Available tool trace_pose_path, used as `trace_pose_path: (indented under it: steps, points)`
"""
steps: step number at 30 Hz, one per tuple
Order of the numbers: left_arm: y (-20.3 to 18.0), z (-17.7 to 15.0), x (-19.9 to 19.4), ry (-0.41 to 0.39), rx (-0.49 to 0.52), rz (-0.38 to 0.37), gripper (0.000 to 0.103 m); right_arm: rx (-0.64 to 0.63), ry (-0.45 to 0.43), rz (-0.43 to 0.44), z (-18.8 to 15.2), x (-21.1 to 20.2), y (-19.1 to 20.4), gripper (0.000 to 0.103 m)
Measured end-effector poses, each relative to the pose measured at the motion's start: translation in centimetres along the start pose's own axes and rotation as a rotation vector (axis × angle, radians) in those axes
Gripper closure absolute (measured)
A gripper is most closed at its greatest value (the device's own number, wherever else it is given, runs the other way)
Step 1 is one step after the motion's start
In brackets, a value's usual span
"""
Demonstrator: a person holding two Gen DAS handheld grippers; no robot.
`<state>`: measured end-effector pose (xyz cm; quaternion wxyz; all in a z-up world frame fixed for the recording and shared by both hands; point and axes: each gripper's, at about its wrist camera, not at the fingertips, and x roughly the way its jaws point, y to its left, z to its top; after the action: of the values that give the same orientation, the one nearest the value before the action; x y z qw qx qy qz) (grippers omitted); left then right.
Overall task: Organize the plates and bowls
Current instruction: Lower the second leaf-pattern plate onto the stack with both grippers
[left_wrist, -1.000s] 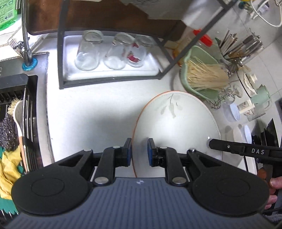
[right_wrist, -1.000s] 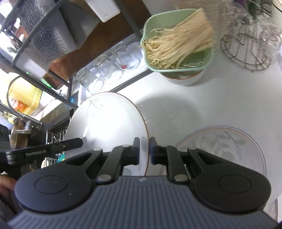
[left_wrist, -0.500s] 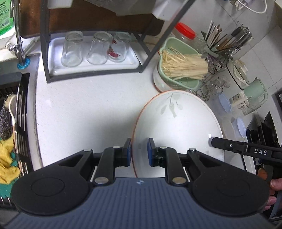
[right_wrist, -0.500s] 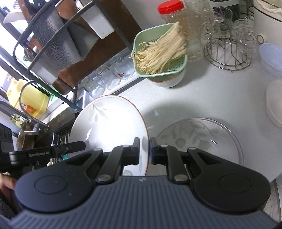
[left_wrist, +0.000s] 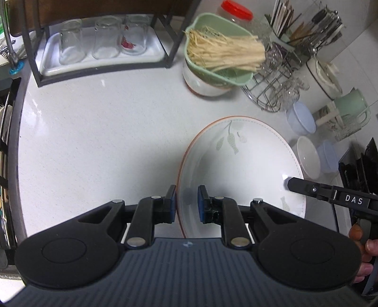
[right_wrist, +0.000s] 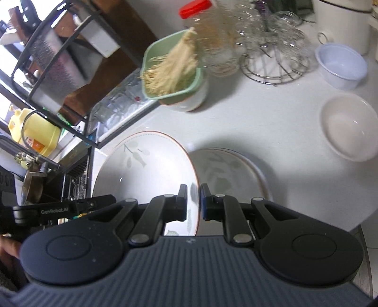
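Observation:
Both grippers hold one white plate with an orange rim and leaf print (left_wrist: 238, 170), raised above the counter. My left gripper (left_wrist: 186, 203) is shut on its left rim. My right gripper (right_wrist: 193, 200) is shut on its right rim; the plate shows in the right wrist view (right_wrist: 146, 170). A second leaf-print plate (right_wrist: 226, 174) lies flat on the counter just right of and below the held plate. A white bowl (right_wrist: 349, 125) and a pale blue bowl (right_wrist: 340, 63) sit further right.
A green colander of noodles on a white bowl (left_wrist: 219, 59), a wire glass rack (left_wrist: 276, 87), a black shelf frame with upturned glasses on a tray (left_wrist: 99, 40), a red-lidded jar (left_wrist: 234, 11) and utensil holder stand at the back. The sink (right_wrist: 73, 170) lies left.
Both grippers have carried the plate rightward and lower over the counter, toward the flat plate. The white and blue bowls have come into view. Both grips are unchanged.

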<state>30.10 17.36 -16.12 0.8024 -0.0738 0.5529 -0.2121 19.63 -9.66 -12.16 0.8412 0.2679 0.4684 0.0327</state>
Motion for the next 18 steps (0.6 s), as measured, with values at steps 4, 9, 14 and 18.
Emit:
trace_pose_path:
  steps: [4,9,14,18]
  points:
    - [-1.6,-0.8,1.4,0.025,0.014,0.043,0.084,-0.013,0.009,0.004,-0.4,0.2,-1.7,0.089]
    - [-2.9,-1.6,2.4,0.043,0.040,0.110,0.083,-0.029,0.027,0.017,-1.0,1.3,-3.4,0.089]
    - [-3.8,-2.3,2.9,0.048,0.062,0.166,0.083,-0.040,0.037,0.029,-1.5,2.4,-4.5,0.089]
    - [-4.1,-2.6,3.4,0.049,0.063,0.194,0.083,-0.053,0.042,0.038,-1.7,3.0,-5.0,0.089]
